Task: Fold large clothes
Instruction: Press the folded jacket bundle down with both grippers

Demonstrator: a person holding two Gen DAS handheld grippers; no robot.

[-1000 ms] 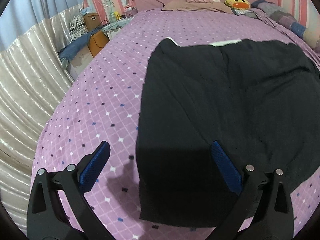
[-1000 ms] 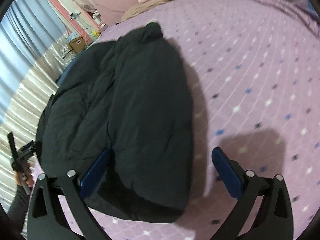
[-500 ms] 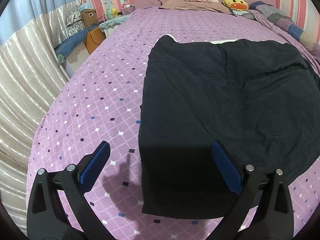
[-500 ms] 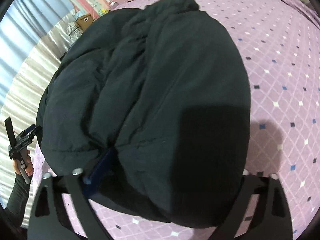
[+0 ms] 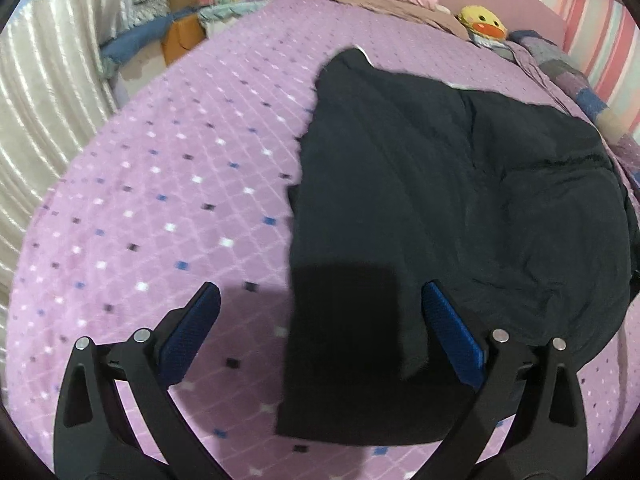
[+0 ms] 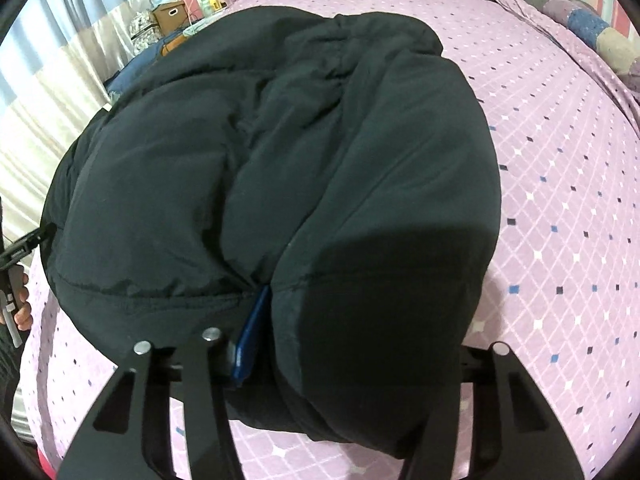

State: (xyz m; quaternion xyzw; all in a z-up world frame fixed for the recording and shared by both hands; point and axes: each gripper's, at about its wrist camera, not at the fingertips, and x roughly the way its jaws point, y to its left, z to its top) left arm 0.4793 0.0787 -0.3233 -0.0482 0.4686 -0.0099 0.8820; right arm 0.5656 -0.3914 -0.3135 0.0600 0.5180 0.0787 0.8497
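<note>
The right gripper point(image 6: 340, 344), jaws just closing, pinches a thick fold of the black jacket point(image 6: 280, 160); the left gripper point(image 5: 320, 320) gapes empty.

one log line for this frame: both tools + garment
left tool: open, empty | right tool: closing around near edge of puffy black jacket | jacket: on purple patterned bedspread

The black jacket point(image 6: 280, 160) looked matt, puffy cloth; the purple bedspread point(image 5: 160, 184) was soft quilted fabric; curtains point(image 5: 36, 92) shone satiny.
</note>
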